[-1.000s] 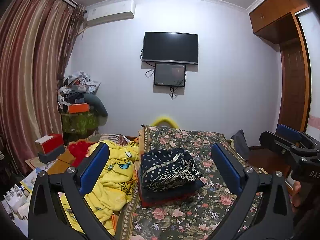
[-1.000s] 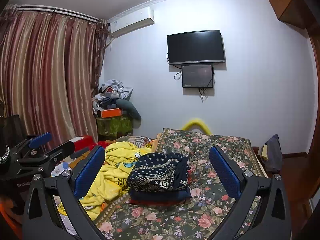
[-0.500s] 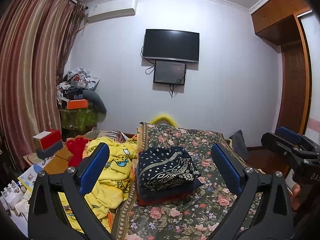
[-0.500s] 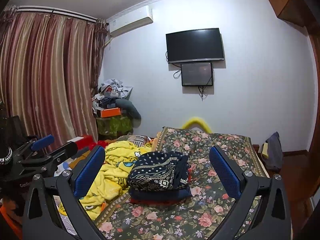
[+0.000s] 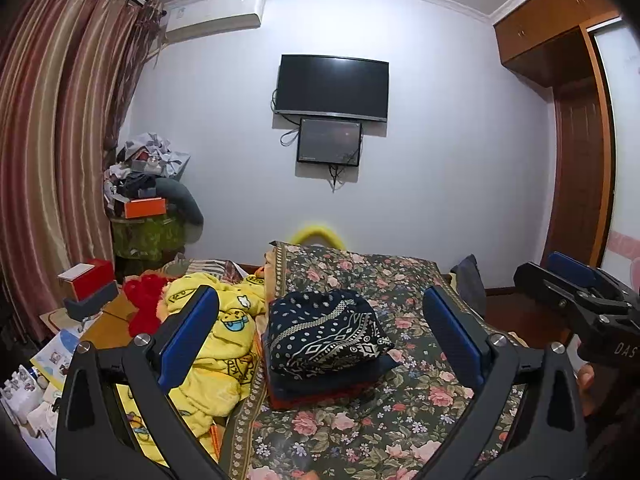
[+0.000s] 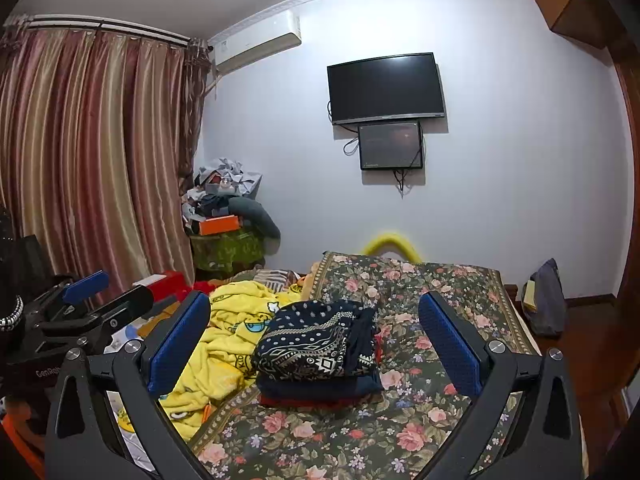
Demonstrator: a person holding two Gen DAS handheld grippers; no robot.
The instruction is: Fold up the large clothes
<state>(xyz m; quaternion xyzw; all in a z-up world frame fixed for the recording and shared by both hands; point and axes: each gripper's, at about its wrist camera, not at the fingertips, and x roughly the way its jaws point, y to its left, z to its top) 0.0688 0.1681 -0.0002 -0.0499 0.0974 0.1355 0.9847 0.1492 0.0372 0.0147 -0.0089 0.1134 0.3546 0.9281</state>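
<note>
A stack of folded clothes [image 5: 324, 340] [image 6: 316, 348] lies on the floral bedspread [image 5: 360, 432] [image 6: 420, 292], with a navy patterned piece on top and dark blue and red layers beneath. A crumpled yellow cartoon-print garment [image 5: 216, 344] [image 6: 236, 328] lies to its left. My left gripper [image 5: 320, 320] hangs open in the air in front of the stack, holding nothing. My right gripper [image 6: 316, 316] is likewise open and holds nothing. Each gripper shows at the edge of the other's view: the right gripper [image 5: 576, 292] and the left gripper [image 6: 96, 300].
A side table [image 5: 108, 316] with a red box [image 5: 86, 280] stands left of the bed. A cluttered pile [image 5: 148, 200] sits in the corner by striped curtains [image 6: 88, 160]. A TV [image 5: 332, 84] hangs on the far wall. A wooden wardrobe [image 5: 576, 160] is at right.
Both grippers have tilted up slightly and drifted, so the folded stack sits a little lower in both views. Nothing was grasped or released.
</note>
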